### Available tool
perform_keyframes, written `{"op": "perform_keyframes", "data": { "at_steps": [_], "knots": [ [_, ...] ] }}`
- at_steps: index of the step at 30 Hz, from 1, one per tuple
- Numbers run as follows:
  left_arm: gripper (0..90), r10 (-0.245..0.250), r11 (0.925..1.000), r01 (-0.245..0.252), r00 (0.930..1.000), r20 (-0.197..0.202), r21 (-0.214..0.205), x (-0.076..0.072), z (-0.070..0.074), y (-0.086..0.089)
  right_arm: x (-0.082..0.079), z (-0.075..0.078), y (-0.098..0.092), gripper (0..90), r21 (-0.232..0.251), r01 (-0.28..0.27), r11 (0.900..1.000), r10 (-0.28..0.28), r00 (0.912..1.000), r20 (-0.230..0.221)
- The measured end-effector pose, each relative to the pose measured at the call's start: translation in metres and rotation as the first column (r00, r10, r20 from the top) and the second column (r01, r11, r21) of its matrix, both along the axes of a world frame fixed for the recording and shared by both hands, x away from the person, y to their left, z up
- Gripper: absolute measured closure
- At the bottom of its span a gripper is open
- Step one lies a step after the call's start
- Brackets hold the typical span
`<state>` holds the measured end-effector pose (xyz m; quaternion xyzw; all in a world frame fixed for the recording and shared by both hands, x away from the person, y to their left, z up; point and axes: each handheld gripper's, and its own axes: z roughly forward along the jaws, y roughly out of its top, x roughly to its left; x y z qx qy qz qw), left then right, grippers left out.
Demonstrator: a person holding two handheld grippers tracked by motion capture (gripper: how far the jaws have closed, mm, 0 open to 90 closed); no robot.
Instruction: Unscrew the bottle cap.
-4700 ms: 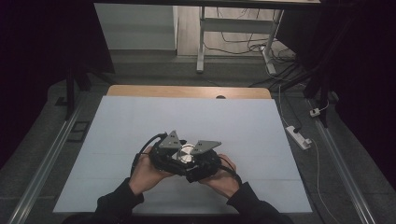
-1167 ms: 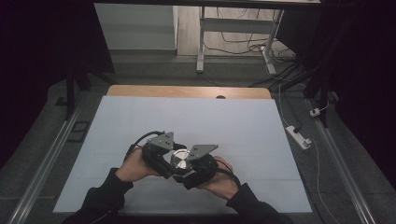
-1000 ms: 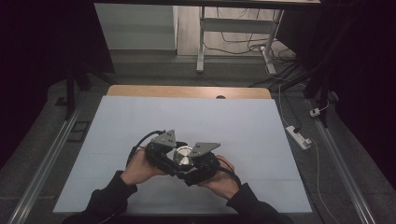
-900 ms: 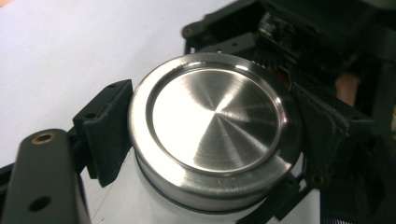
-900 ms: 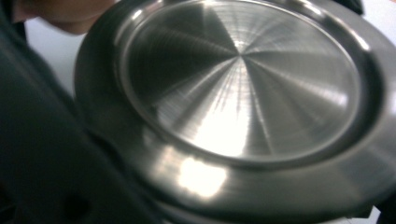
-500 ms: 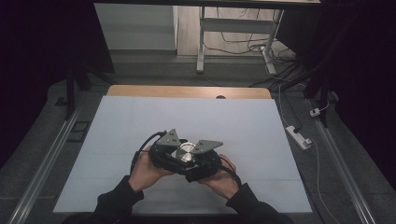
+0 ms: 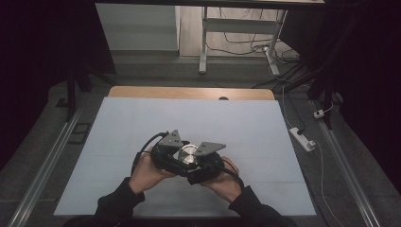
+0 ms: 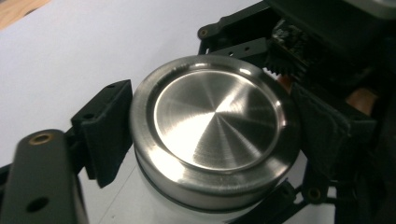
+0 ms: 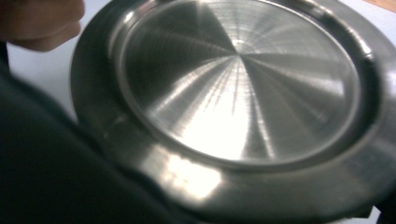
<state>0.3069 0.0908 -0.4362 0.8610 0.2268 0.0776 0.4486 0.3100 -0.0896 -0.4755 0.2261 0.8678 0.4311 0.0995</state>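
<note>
A round jar with a brushed steel lid (image 7: pixel 187 153) sits low over the white table sheet, between both grippers. In the left gripper view, my left gripper (image 8: pixel 215 126) has the lid (image 8: pixel 219 121) between its jaws. Its black pads (image 8: pixel 109 126) touch the rim on both sides, though the jaws have just been opening a little. The jar's white body (image 8: pixel 154 205) shows under the lid. My right gripper (image 7: pixel 204 164) is shut and hugs the jar from the other side. The lid (image 9: pixel 238 84) looms very close in the right gripper view.
The white sheet (image 7: pixel 142 123) covers the table, with a wooden strip (image 7: pixel 189 92) at the far edge. A power strip (image 7: pixel 302 138) and cables lie on the floor to the right. A thumb (image 9: pixel 37 23) shows beside the lid.
About a second ago the left hand and its gripper sat further out to the left. They swung back in against the jar. The right hand has kept still.
</note>
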Motion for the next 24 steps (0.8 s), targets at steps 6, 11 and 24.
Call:
{"op": "perform_keyframes", "data": {
  "at_steps": [6,11,24],
  "knots": [
    [8.1,-0.15,0.9867,0.149,0.9887,-0.01,-0.066,0.012,0.008,0.03,0.002,0.001,-0.003,14.9,0.009,-0.038,0.9992,0.038,0.9993,-0.003],
    [10.3,-0.293,0.9559,0.293,0.9561,-0.001,-0.022,0.011,0.006,0.034,-0.003,0.001,0.002,14.9,-0.001,-0.104,0.9946,0.104,0.9946,-0.006],
    [20.7,-0.278,0.9604,0.277,0.9603,0.023,0.025,0.004,0.002,0.024,-0.009,0.001,0.008,14.9,-0.02,-0.144,0.9894,0.144,0.9896,-0.005]
  ]
}}
